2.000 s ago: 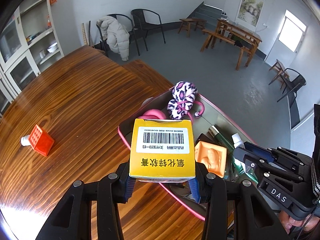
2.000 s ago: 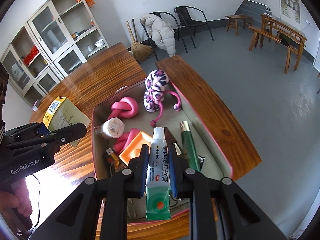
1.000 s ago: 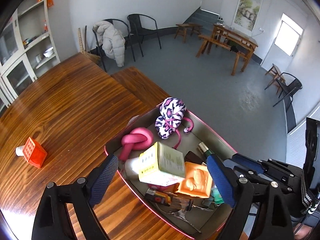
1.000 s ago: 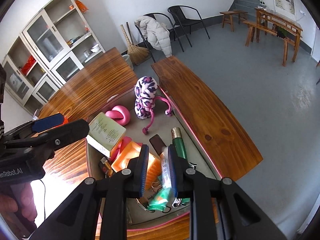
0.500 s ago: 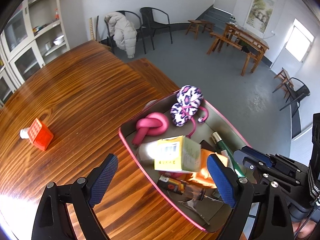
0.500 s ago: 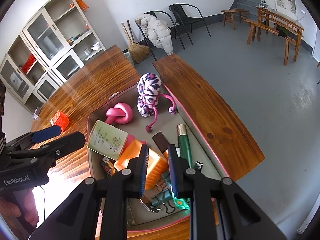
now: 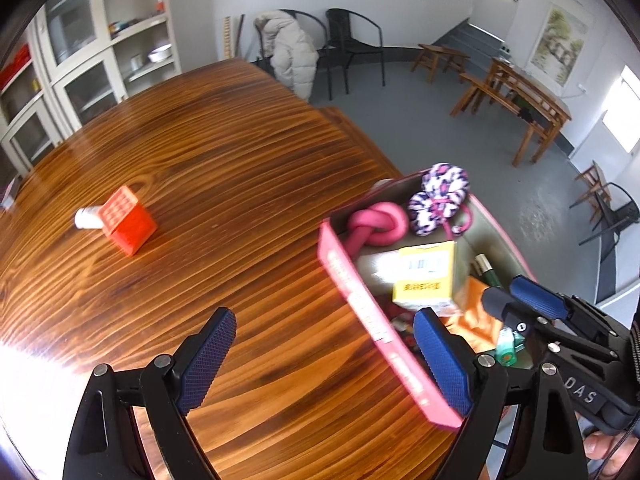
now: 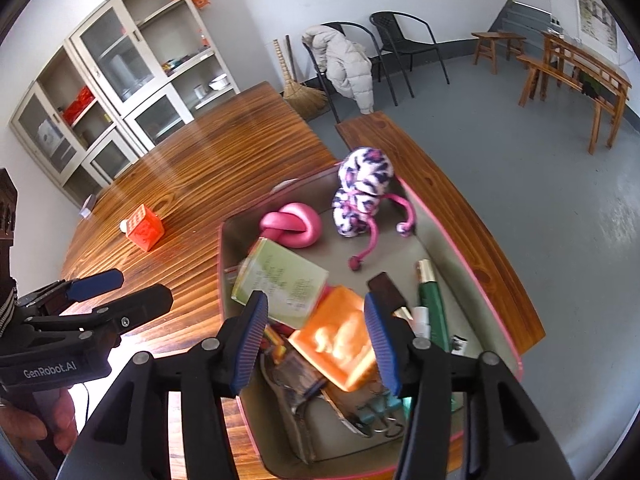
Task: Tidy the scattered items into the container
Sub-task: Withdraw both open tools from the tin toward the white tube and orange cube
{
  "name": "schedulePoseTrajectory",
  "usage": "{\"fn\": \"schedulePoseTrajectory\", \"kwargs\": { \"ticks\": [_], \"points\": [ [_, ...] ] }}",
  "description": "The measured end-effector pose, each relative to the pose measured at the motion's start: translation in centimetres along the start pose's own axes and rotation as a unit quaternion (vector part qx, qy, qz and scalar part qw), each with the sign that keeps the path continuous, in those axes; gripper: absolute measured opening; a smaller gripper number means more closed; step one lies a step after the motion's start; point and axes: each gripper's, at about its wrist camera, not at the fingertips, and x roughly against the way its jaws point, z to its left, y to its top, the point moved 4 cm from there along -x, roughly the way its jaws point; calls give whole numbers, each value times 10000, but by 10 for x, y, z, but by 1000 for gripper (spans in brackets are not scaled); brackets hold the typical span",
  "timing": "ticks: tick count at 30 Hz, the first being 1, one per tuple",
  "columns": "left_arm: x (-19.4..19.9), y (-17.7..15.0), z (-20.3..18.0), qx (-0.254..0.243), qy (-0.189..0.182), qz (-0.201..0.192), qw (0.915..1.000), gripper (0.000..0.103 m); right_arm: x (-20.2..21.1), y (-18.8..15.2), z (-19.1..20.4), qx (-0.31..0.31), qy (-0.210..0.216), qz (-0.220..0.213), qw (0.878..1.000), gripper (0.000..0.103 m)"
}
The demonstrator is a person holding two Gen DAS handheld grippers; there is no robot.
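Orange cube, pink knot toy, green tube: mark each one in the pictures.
orange cube (image 7: 127, 226), left wrist view, on its gridded top face.
pink knot toy (image 8: 292, 230), right wrist view, on the middle of the knot.
green tube (image 8: 431, 304), right wrist view, on its green body.

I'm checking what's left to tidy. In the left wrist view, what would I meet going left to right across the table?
White bottle → orange-red box → pink wall of the container → pink knot toy → spotted plush toy → right gripper.
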Motion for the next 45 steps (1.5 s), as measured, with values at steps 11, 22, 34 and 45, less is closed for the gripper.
{"fn": "schedulePoseTrajectory", "kwargs": {
  "ticks": [11,22,34,45],
  "points": [
    [12,-21,58,662,102,73,9977,92,-9,-4,42,338,111,115,9993,55],
    [23,-40,118,1202,305,121,9922,92,-23,-10,92,722,242,244,9968,66],
    [30,-65,180,1562,394,234,9867,92,-47,-22,151,1032,330,512,9928,68],
    [29,-74,228,1742,386,356,9833,92,-64,-32,196,1061,261,668,9918,69]
  ]
}}
